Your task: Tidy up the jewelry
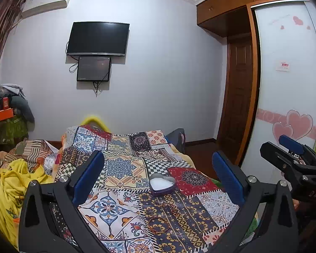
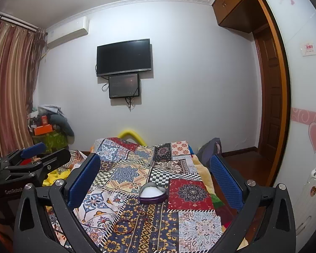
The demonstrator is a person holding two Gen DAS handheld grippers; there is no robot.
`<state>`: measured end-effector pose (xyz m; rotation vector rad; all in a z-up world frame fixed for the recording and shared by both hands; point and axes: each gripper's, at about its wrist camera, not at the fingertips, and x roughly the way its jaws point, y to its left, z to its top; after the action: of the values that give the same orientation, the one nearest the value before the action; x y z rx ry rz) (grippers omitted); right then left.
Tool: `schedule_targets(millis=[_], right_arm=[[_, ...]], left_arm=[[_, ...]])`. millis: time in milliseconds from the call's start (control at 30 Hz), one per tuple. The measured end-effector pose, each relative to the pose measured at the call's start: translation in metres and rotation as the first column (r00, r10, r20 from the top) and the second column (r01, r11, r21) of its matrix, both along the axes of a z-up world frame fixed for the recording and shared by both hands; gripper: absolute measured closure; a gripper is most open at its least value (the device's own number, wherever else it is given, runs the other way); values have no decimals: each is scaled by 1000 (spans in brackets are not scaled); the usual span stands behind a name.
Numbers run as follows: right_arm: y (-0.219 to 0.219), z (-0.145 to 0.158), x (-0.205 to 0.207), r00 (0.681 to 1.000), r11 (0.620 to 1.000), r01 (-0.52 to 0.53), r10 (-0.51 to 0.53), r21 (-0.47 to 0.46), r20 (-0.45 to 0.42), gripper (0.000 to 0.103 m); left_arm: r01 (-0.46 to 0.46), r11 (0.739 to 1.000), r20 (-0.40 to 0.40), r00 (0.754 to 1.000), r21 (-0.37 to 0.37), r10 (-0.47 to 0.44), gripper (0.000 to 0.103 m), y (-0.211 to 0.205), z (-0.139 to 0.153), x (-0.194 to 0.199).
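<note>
Left gripper (image 1: 158,175): our jaws are spread wide, blue pads far apart, nothing between them and nothing touched. It hangs above the patchwork cloth (image 1: 120,168).

Right gripper (image 2: 155,177): same state, released wide, holding nothing, also above the cloth.

Container: one heart-shaped tin (image 1: 162,184), dark purple wall, lid off, sitting on the cloth roughly midway between the pads in both views. Inside we see only a white lining; no jewelry visible in it.

Jewelry lies loose on the cloth, on the near side of the tin, outside it:
- red-brown beaded bracelet (image 1: 158,224), nearest to us, well apart from the tin
- thin ring-shaped pieces (image 1: 166,205) between bracelet and tin; too small to tell how many or what kind

The right wrist view shows the bracelet (image 2: 123,226) more clearly, plus a small metal ring (image 2: 153,229) just beside it to the right.

View differences:
- left wrist view catches the right gripper at the right edge; right wrist view catches the left gripper (image 2: 45,152) at the left edge, jaws apart there too
- only the left view shows the yellow fabric heap (image 1: 12,187) in full
- only the right view shows the striped curtain (image 2: 10,84) broadly and a white suitcase (image 2: 311,191) at far right
</note>
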<state>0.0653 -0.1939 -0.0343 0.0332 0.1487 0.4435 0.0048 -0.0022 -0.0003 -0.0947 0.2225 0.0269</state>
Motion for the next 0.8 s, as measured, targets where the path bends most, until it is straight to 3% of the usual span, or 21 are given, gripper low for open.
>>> schedule_targets(millis=[800], right_arm=[[3,0,-1,1000,1000,-2,2,-8,-7,0]], left_arm=[[1,1000,-6,1000,11,-1,0,-1,-7,1]])
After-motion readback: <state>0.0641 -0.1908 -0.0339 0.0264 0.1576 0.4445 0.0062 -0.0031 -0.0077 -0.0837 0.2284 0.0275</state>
